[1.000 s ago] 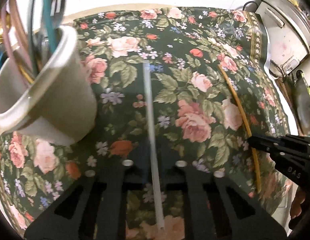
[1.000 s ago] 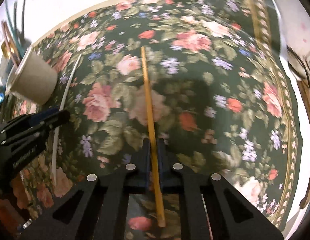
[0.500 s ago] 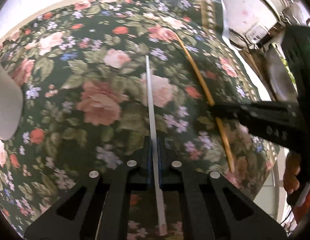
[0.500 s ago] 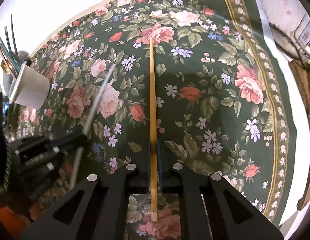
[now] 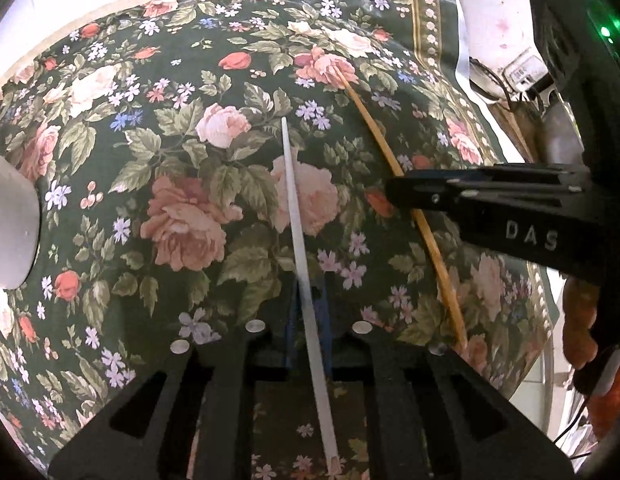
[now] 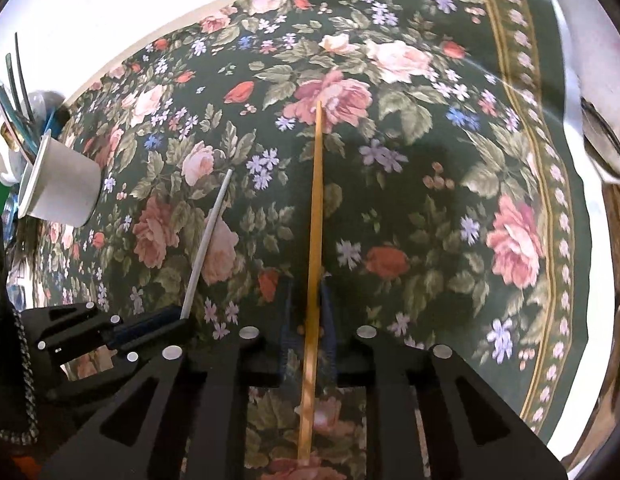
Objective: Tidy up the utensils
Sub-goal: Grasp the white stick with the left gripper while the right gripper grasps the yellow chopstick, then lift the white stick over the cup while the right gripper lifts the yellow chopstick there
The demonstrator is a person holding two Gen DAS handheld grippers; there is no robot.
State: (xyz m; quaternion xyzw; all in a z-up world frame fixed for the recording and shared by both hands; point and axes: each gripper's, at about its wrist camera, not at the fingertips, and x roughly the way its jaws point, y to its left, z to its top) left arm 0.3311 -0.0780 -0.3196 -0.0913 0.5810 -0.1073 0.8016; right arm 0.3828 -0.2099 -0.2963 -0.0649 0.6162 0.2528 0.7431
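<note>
Two chopsticks on the floral cloth, one between each pair of tongs.

We list a white chopstick (image 5: 305, 280) lying between the fingers of the left gripper (image 5: 308, 312), its tip pointing toward 12 o'clock in the left wrist view; those jaws are opening, with a slim gap showing beside the stick. We list a wooden chopstick (image 6: 314, 248) between the fingers of the right gripper (image 6: 307, 308), also running toward 12 o'clock in its own view; these jaws are opening too, pads just off the wood. Both sticks lie on the dark floral tablecloth (image 6: 430, 208). At 9 o'clock in the right wrist view we note a white cup (image 6: 59, 186) holding upright utensils (image 6: 17, 92), well apart from both chopsticks.
</note>
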